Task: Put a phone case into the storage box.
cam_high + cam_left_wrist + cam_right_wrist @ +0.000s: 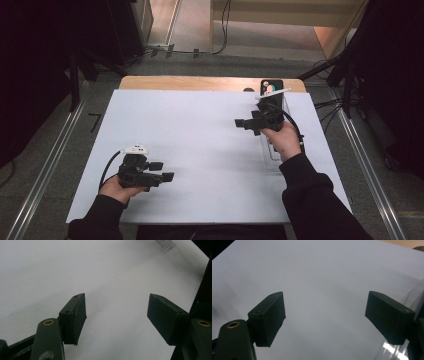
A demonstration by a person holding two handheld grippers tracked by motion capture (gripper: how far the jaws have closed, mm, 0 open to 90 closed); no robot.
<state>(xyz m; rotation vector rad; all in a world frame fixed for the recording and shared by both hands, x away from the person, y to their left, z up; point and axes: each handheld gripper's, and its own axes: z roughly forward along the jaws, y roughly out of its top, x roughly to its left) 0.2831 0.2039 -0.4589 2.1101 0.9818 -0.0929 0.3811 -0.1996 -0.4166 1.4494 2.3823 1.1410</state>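
A dim room with grey flooring and dark drapes at both sides is seen around a wooden worktop (150, 82), most of which is covered by a smooth, matt white sheet (200, 150). Nearest, at the front left of the sheet, the left gripper (167, 171) is held in a hand wearing a dark sleeve; its black, blocky jaws are pointed toward the right and are set apart with nothing between them, as is confirmed in the left gripper view, where flat rectangular pads are seen over bare white sheet. Farther back on the right, the right gripper (242, 123) is held above the sheet, pointed left, its jaws apart and empty. Just beside and partly beneath that hand a clear plastic tray (272, 159) lies along the right edge of the sheet; its glossy, transparent walls are hard to make out, and its middle is hidden by the hand. At its far end a dark rectangular object (272, 86) with coloured marks is seen, crossed by a thin white stick; what it is cannot be told.
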